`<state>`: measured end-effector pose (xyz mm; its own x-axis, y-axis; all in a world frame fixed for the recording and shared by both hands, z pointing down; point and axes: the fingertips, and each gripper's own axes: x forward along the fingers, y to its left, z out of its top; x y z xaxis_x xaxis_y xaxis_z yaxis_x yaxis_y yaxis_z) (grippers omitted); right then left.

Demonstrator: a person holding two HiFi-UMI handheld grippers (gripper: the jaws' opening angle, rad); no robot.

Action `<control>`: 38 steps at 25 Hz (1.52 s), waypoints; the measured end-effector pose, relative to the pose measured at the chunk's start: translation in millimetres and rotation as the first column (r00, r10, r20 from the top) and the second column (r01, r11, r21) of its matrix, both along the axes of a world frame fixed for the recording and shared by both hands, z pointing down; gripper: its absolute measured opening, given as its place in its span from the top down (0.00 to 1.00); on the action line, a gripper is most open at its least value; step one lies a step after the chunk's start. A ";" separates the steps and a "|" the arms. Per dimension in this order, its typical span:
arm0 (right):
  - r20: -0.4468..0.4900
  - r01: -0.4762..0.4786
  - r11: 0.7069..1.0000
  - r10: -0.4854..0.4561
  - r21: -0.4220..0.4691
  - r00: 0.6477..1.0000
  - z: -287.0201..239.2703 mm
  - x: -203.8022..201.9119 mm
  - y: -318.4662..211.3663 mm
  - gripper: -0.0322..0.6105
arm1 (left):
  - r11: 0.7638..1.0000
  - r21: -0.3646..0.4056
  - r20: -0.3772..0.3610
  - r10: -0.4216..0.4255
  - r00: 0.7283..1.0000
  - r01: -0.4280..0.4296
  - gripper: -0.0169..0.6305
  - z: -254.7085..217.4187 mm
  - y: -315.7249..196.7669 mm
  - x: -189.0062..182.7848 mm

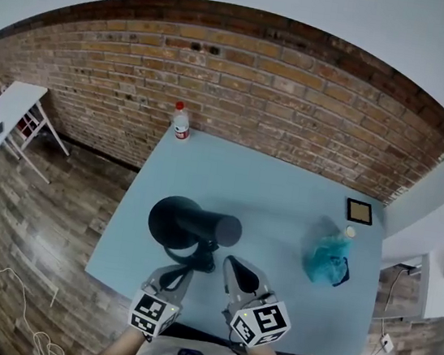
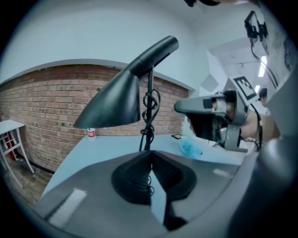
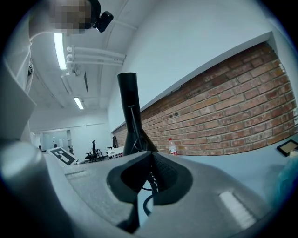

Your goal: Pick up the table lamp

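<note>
"Where does the head view look from?"

"From high above, steeply down onto the blue worktop [image 1: 286,190], with the brick wall [image 1: 299,93] on the far side."

"And the gripper views?"

"Each rides low behind its own fingers [image 2: 132,179], very close to the lamp [image 2: 116,100]. The left looks across the worktop to the wall; the right apparently faces much the same way, rolled sideways. All three share the lamp, wall and bottle [image 1: 181,123]."

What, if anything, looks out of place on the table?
Nothing is spilled or tipped. The table lamp stands upright; the one oddity is its cord, looped round the stem. The bottle at the far edge stands upright too.
</note>
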<state>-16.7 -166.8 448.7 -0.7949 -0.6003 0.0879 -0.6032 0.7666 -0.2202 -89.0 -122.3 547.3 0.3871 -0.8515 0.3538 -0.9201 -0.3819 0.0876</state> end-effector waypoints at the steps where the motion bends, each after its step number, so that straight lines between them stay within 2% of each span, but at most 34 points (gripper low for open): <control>1: -0.001 -0.002 1.000 0.002 -0.002 1.000 1.0 -1.1 -0.7 0.95 | 1.000 -0.004 -0.001 0.005 1.000 -0.005 0.99 1.8 -1.9 -0.8; 4: -0.005 -0.015 1.000 0.015 -0.015 1.000 5.0 -4.3 -4.4 0.95 | 0.999 -0.018 -0.011 0.027 1.000 -0.027 0.99 6.9 -8.0 -1.6; 9: -0.019 -0.059 0.998 0.059 -0.019 0.998 7.8 -11.7 -9.9 0.95 | 0.994 -0.021 -0.004 0.109 0.994 -0.109 0.99 10.8 -15.8 0.0; 19: -0.007 -0.184 0.983 0.184 0.002 0.983 1.2 -6.2 -5.6 0.95 | 0.963 -0.032 -0.003 0.266 0.964 -0.266 0.99 23.4 -14.8 9.5; 28: -0.021 -0.227 0.973 0.228 0.029 0.974 -7.2 0.0 -4.1 0.95 | 0.962 -0.020 -0.016 0.270 0.963 -0.271 0.99 35.3 -21.1 8.6; 38: -0.034 -0.259 0.965 0.260 0.026 0.965 -8.4 5.8 -9.8 0.95 | 0.964 -0.042 -0.030 0.262 0.965 -0.263 0.99 49.1 -25.8 6.7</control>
